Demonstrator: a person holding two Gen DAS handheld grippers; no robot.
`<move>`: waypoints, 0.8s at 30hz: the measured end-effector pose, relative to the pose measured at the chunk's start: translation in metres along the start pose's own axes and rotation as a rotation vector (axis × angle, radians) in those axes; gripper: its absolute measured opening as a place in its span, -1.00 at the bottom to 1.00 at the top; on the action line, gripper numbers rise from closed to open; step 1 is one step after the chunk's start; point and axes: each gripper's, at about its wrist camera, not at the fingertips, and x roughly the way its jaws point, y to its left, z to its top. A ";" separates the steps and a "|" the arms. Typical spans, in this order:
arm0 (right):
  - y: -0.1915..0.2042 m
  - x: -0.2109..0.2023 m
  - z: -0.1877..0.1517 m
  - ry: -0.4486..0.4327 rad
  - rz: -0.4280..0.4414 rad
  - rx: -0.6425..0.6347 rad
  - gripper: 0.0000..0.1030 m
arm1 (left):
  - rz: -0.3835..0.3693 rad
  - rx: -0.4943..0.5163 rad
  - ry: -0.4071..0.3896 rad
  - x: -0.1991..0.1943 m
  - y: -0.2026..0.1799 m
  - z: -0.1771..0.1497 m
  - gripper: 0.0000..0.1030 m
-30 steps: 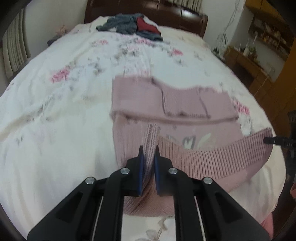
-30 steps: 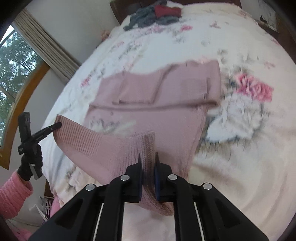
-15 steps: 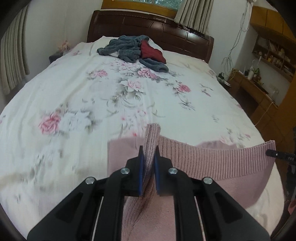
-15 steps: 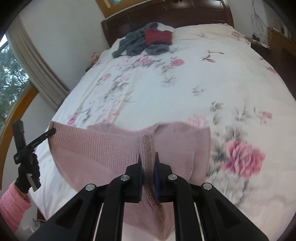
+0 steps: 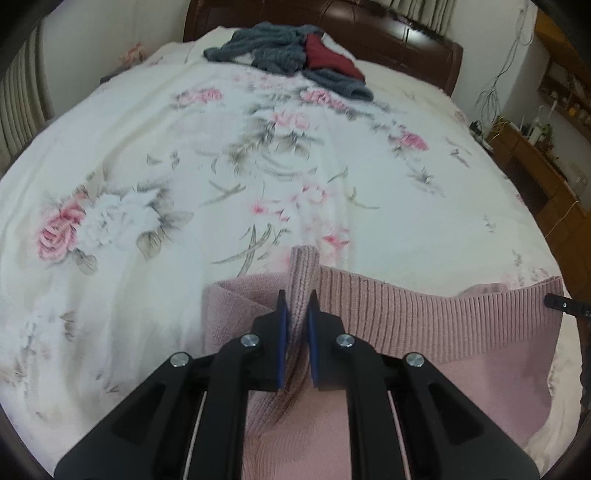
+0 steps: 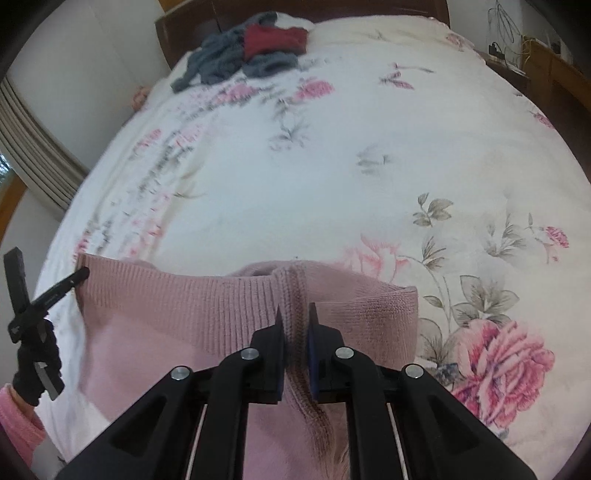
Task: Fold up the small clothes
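Bed: you are working over a bedspread (image 5: 155, 155), white with pink roses and grey-green leaves, that fills both views.
Headboard: dark wood (image 5: 388, 26) at the far end.
Room: a pleated curtain (image 6: 40, 155) hangs on your left; wooden furniture with small items and cables (image 5: 528, 136) stands on your right.
Pile: grey clothes (image 5: 273, 48) and a dark red garment (image 5: 328, 59) lie heaped together near the headboard, well apart from your work.
Sweater: the pink knit sweater (image 5: 424, 332) lies at the near edge of the bed, its ribbed hem stretched in a band between your two grippers.
Left gripper: your left gripper (image 5: 295, 321) is clamped on a bunched fold of the ribbed hem.
Right gripper: your right gripper (image 6: 295, 325) pinches the other end of the same hem, fingers closed on the knit.
Change: a second ago the sleeves and printed front lay exposed beyond the hem; you have carried the hem forward over them, and the sweater is now doubled on itself.
Hand: your gloved left hand (image 6: 37, 362), with a pink sleeve (image 6: 18, 417), shows in the right view.
Containers: none in sight.
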 end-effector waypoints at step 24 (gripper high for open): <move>-0.035 -0.017 -0.048 0.043 0.029 0.098 -0.44 | 0.103 -0.018 0.021 -0.021 0.021 -0.027 -0.08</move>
